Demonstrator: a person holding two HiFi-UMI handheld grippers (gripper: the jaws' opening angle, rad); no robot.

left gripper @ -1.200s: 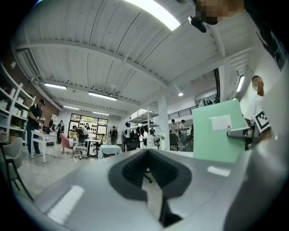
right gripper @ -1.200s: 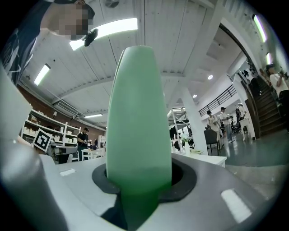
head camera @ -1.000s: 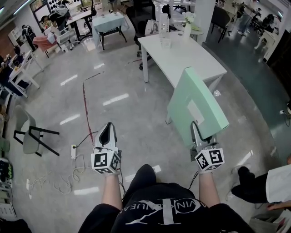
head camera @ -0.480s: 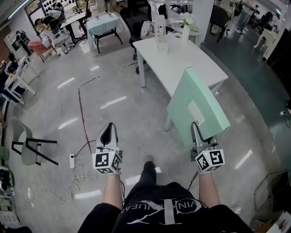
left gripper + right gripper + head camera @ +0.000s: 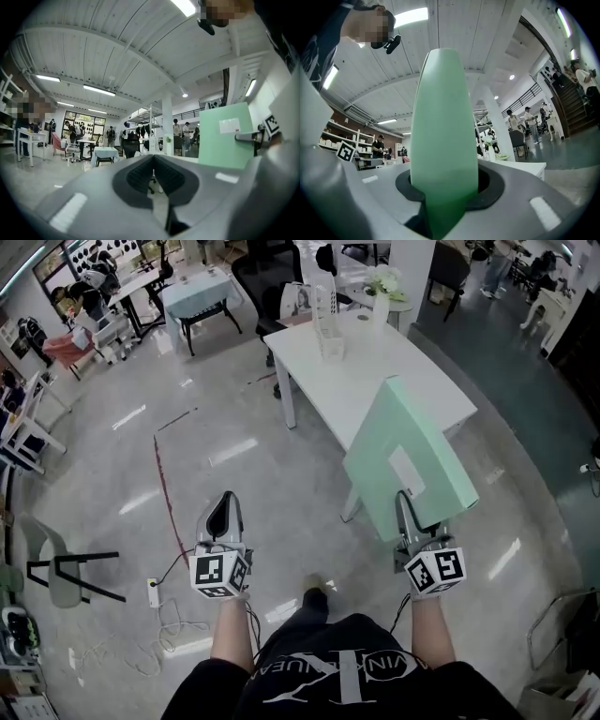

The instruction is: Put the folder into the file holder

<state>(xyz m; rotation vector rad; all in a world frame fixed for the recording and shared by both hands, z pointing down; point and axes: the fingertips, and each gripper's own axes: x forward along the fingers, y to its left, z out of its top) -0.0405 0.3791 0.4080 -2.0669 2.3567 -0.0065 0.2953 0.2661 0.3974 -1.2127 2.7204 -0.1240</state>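
Observation:
A large mint-green folder stands upright in my right gripper, which is shut on its lower edge. In the right gripper view the folder fills the gap between the jaws of the right gripper. A clear file holder stands at the far end of the white table, well ahead of the folder. My left gripper hangs over the floor to the left, shut and holding nothing. The left gripper view shows the left gripper with pads together, and the folder at the right.
A white vase with flowers stands on the table beyond the file holder. A black office chair is behind the table. A power strip with cables lies on the floor at left, near a grey chair.
The table and file holder have come nearer and lower in the head view as the person walks toward them. Both grippers keep their pose, the folder still held.

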